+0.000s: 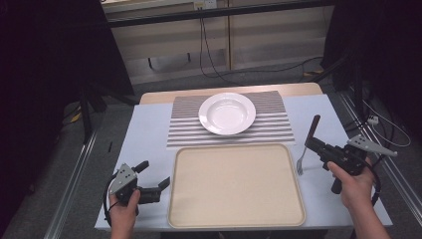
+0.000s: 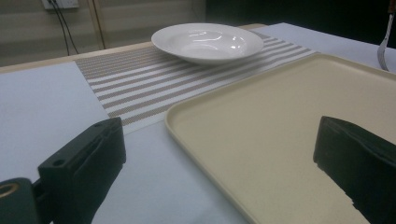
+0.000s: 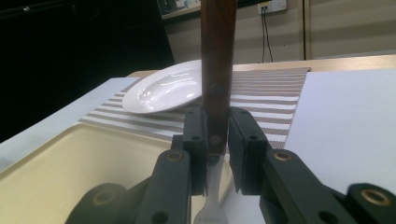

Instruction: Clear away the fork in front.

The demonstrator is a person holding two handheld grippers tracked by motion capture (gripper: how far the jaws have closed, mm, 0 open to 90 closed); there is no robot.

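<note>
The fork (image 1: 301, 162), wooden handle up and tines down, hangs just off the right edge of the beige tray (image 1: 236, 219), pinched at the handle by the right gripper (image 1: 315, 144). Beyond the tray lies a striped placemat (image 1: 184, 132) bearing a white plate (image 1: 227, 113). The left gripper (image 1: 154, 179) rests at the tray's left edge with its jaws spread wide, holding nothing.

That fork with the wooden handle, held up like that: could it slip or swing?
Probably stiff: the fork hangs straight, tines down. It might pivot, since the right gripper pinches only its narrow brown handle. The smooth handle may slide if the grip loosens.
</note>
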